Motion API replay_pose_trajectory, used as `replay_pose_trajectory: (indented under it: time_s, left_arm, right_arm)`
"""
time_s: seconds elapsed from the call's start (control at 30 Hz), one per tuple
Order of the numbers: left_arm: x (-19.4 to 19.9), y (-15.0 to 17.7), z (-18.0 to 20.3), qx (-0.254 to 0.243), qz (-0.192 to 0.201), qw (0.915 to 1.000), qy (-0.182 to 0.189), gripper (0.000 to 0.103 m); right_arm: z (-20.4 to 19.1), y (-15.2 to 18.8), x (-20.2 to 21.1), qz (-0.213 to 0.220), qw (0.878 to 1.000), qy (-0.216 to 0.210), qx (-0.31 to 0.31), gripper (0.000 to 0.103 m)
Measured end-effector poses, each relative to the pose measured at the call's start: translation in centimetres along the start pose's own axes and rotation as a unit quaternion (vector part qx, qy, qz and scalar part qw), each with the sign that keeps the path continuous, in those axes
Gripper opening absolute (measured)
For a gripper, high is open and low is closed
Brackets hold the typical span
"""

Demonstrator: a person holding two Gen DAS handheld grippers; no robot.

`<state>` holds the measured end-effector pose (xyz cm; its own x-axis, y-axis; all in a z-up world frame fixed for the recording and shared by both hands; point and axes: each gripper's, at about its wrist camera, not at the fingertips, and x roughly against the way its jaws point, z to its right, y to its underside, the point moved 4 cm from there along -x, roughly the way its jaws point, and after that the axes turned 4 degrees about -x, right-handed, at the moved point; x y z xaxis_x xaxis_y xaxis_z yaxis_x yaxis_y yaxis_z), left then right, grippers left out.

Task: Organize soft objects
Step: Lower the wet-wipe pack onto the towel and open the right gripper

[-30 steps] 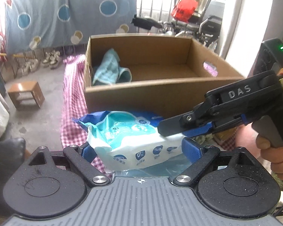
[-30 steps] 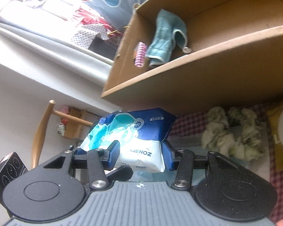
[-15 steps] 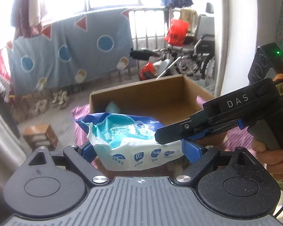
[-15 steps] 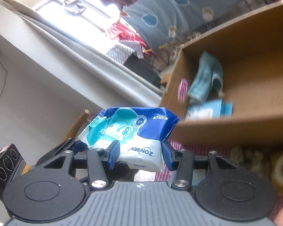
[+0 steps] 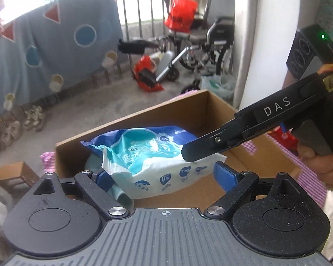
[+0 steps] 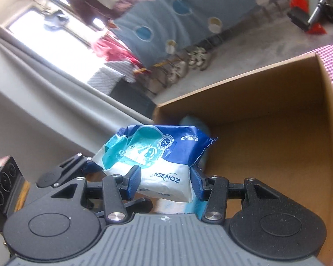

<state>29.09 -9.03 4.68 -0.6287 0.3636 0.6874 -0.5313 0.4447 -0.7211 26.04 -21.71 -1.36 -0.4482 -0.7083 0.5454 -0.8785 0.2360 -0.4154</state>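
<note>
Raised over the box (image 5: pixel 222 108), wipes pack (image 5: pixel 157 155) hides towel (image 6: pixel 194 122).

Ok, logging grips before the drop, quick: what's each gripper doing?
Left gripper: closed across the width of the wipes pack, holding it.
Right gripper: closed on the same pack's end, over the box.
</note>
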Motion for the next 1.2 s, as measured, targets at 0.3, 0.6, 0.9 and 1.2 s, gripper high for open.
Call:
replay_pose_trajectory:
  time_s: [0.3,0.6,0.9,1.2]
  left_arm:
    - [-11.7,0.9,-3.9,0.051,-0.122,0.9908,0.027,0.090]
    - [-14.7,3.8,-6.2,0.083,-0.188,0.9783,0.026,0.091]
    - [-12.7,5.0,-7.0,0.090,-0.172,0.9808,0.014,0.093]
    - [-8.3,1.4,-7.9,0.128,-0.102,0.9864,0.016,0.101]
  right_arm:
    - [4.4,-6.3,-7.5,-0.050,0.993,0.102,0.016,0.052]
    - [7.8,-5.4,-14.4,-0.126,0.973,0.193,0.018,0.051]
    - [7.6,-5.2,-14.8,-0.109,0.977,0.182,0.002,0.055]
    - [5.9,-6.9,-9.8,-0.070,0.987,0.141,-0.007,0.074]
